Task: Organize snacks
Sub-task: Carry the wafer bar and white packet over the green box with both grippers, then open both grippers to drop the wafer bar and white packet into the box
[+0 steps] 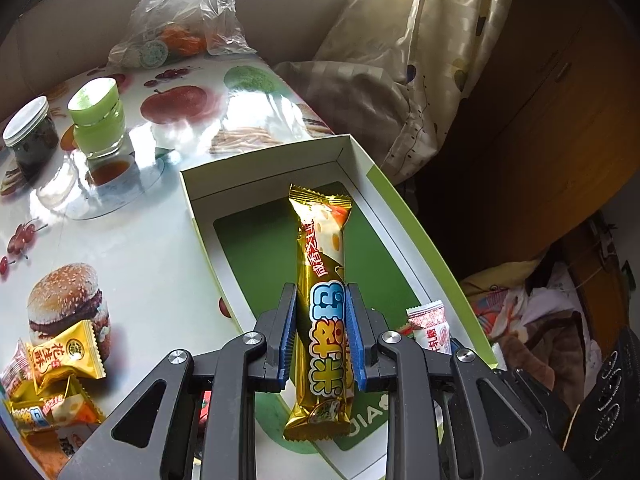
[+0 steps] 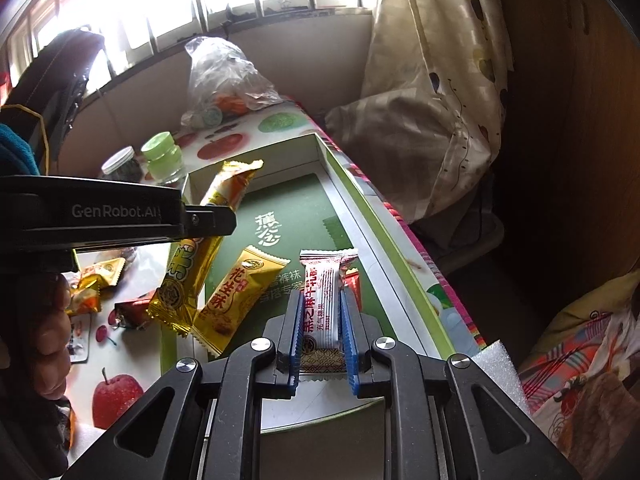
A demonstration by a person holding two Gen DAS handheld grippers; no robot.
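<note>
Left gripper [image 1: 322, 312]: pinching a long gold snack bar [image 1: 322, 300] at mid-length, bar held tilted above the box, seen from the right wrist view as raised off the floor.
Right gripper [image 2: 320, 320]: pressed onto a white-and-red snack packet [image 2: 322, 304], packet low inside the box.
Loose snacks on table [image 1: 132, 248], left: small heap of gold and orange wrappers [image 1: 60, 372]; count unclear.
Jars: two, one white-lidded [image 1: 30, 132], one green-lidded [image 1: 98, 120], side by side.
Plastic bag [image 1: 184, 12]: far end of the table.
Box [image 2: 362, 216], green floor: one gold peanut-candy packet [image 2: 236, 300] lying flat, beside the white packet; a red wrapper [image 2: 354, 284] partly hidden behind the right gripper.
</note>
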